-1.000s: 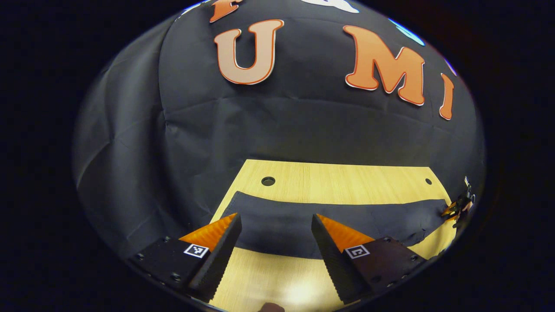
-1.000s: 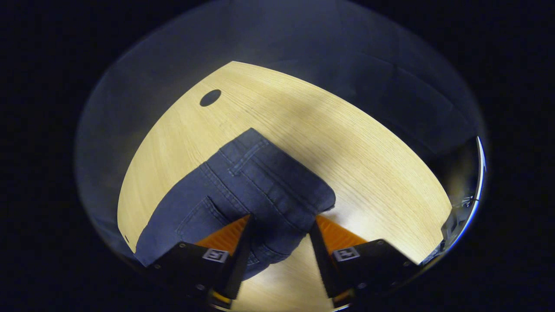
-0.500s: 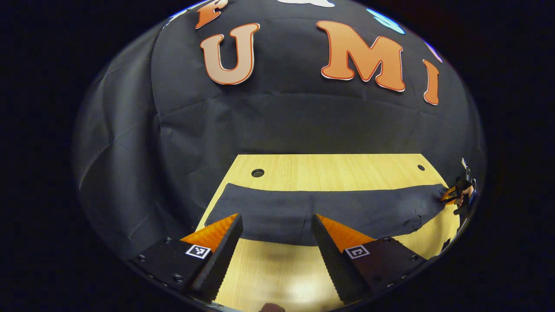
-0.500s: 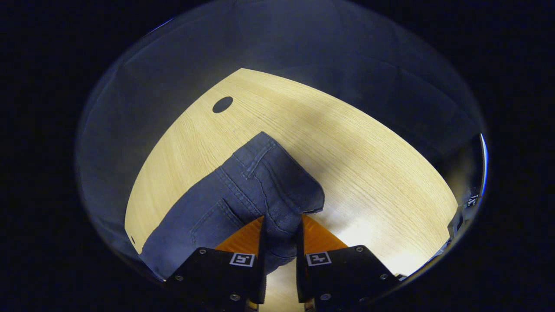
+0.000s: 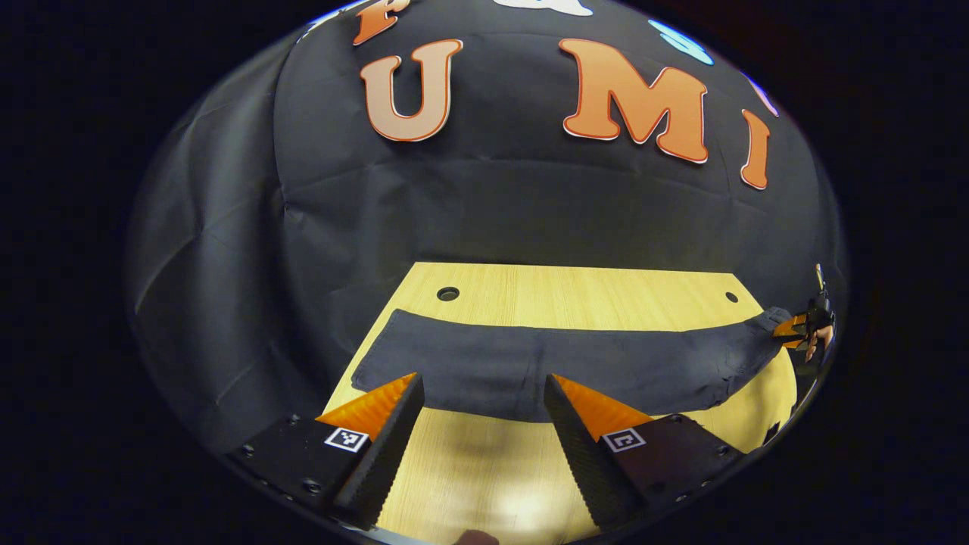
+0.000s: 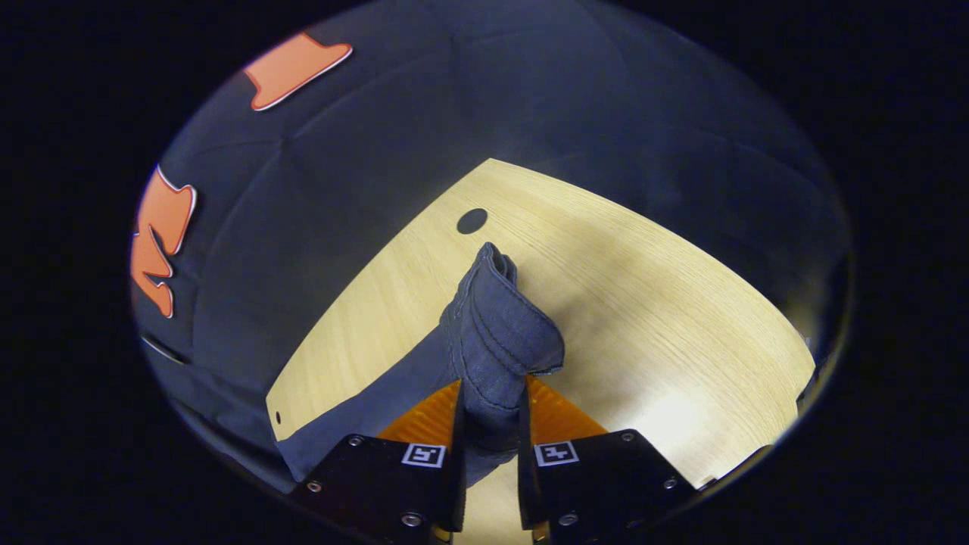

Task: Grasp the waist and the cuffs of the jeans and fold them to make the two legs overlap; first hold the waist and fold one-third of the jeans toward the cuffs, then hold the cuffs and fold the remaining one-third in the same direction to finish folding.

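Dark blue jeans (image 5: 545, 363) lie stretched sideways across the wooden table (image 5: 575, 299) in the left gripper view, cuffs at the left, waist at the far right. My left gripper (image 5: 481, 386) hovers open just before the near edge of the legs, with nothing between its fingers. At the far right of that view the right gripper (image 5: 795, 331) holds the waist end. In the right gripper view my right gripper (image 6: 490, 393) is shut on the waistband (image 6: 496, 333), which stands bunched and lifted off the table (image 6: 643, 303).
A round cable hole (image 5: 448, 294) and a smaller hole (image 5: 731, 297) lie near the table's far edge. Black cloth walls close in behind the table. The hole (image 6: 472, 221) sits just beyond the raised waistband in the right gripper view.
My right gripper closed on the waistband and has lifted it, so the denim now stands up in a bunch. My left gripper backed off slightly; more of the jeans shows.
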A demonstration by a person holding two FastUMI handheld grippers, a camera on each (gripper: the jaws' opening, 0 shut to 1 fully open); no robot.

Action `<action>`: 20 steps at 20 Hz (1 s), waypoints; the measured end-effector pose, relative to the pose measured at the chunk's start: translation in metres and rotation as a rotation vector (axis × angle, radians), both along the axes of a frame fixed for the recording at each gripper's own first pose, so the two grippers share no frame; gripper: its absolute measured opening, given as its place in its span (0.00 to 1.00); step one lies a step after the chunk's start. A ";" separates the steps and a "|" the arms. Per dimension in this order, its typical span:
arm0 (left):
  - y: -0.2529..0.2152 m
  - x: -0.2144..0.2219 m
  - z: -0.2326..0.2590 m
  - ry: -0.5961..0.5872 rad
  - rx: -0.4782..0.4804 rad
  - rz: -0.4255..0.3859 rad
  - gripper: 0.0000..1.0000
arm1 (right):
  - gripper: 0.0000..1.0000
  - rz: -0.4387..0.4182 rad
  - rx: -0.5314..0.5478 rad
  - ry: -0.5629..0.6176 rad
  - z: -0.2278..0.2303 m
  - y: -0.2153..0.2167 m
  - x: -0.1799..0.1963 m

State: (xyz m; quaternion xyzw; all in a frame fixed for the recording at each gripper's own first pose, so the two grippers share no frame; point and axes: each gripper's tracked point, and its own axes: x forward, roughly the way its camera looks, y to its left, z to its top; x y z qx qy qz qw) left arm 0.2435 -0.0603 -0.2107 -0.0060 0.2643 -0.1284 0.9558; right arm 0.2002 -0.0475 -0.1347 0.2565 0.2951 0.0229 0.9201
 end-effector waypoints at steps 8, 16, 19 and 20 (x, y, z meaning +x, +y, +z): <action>0.009 0.007 -0.002 -0.004 -0.024 -0.047 0.96 | 0.28 0.084 0.021 -0.103 0.047 0.068 -0.029; 0.034 0.017 -0.018 0.018 -0.044 -0.060 0.96 | 0.29 0.187 0.007 -0.145 0.070 0.143 -0.055; 0.043 0.022 -0.021 0.023 -0.053 -0.058 0.96 | 0.28 0.224 0.000 -0.161 0.076 0.169 -0.065; 0.044 0.023 -0.023 0.025 -0.057 -0.063 0.96 | 0.28 0.242 -0.013 -0.165 0.077 0.180 -0.066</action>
